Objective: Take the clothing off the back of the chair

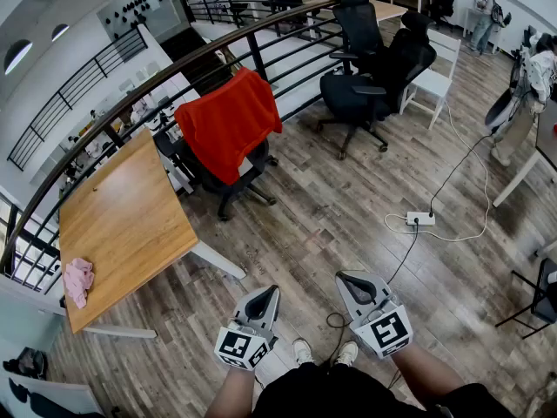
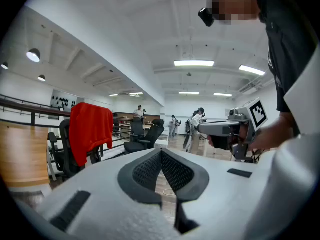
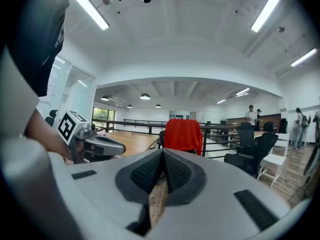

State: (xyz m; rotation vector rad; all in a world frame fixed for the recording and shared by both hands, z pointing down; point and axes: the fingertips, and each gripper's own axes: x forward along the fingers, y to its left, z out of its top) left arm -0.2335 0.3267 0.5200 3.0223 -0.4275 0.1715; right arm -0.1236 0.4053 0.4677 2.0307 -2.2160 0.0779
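A red garment (image 1: 228, 122) hangs over the back of a black office chair (image 1: 233, 178) by the curved railing; it also shows as red garment (image 2: 90, 129) and red garment (image 3: 183, 135). My left gripper (image 1: 271, 292) and right gripper (image 1: 345, 279) are held low and near me, well short of the chair, both pointing toward it. Each gripper's jaws are shut with nothing between them. The right gripper (image 2: 202, 127) shows in the left gripper view, and the left gripper (image 3: 120, 147) in the right gripper view.
A wooden table (image 1: 122, 225) with a pink cloth (image 1: 78, 280) stands left of the chair. More black chairs (image 1: 376, 77) and a white chair (image 1: 432, 80) stand farther back. A power strip (image 1: 420, 219) with cables lies on the wood floor. People stand at the far right.
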